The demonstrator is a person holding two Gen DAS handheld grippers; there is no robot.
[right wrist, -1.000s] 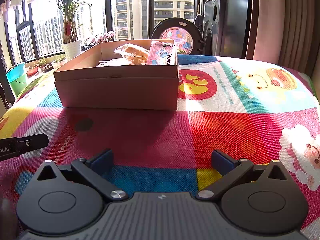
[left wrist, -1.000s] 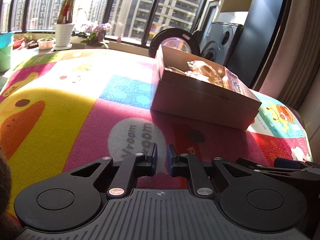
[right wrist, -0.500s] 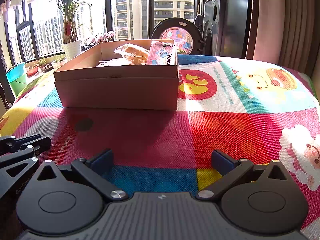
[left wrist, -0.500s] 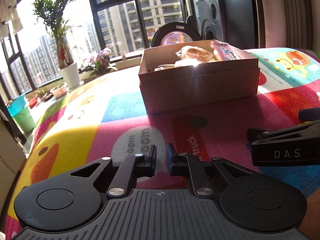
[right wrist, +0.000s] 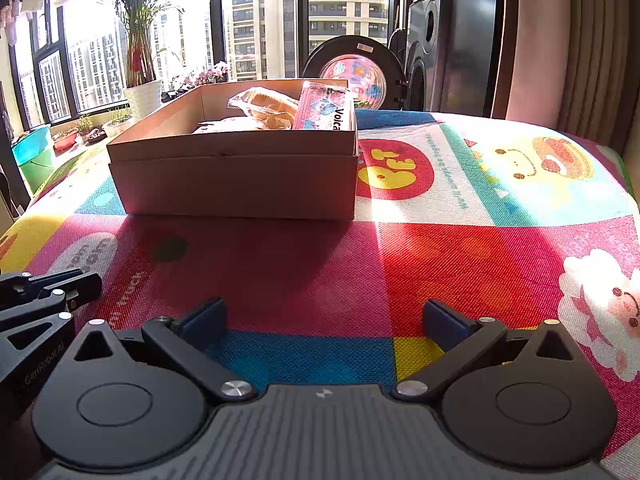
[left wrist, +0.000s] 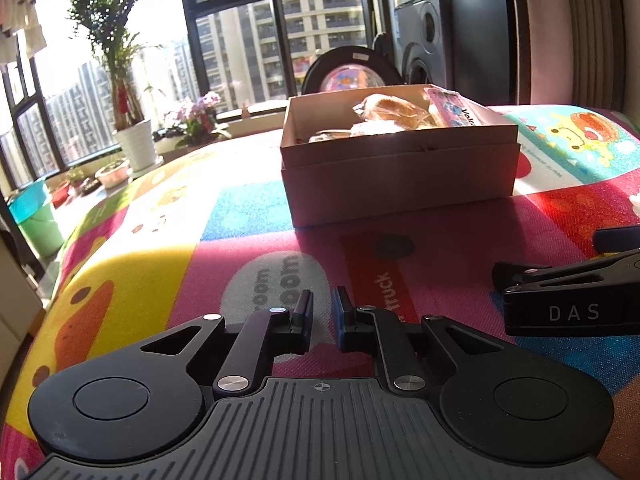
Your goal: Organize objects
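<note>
Holding my left tongs [left wrist: 322,312] closed on nothing and my right tongs [right wrist: 324,320] spread wide and empty over the mat [right wrist: 400,264], I'd approach the box [right wrist: 236,176] ahead squarely, its packets [right wrist: 264,108] seemingly already inside

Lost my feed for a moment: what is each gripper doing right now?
Left gripper: closed, nothing between its fingers.
Right gripper: open wide, empty, above the mat.
</note>
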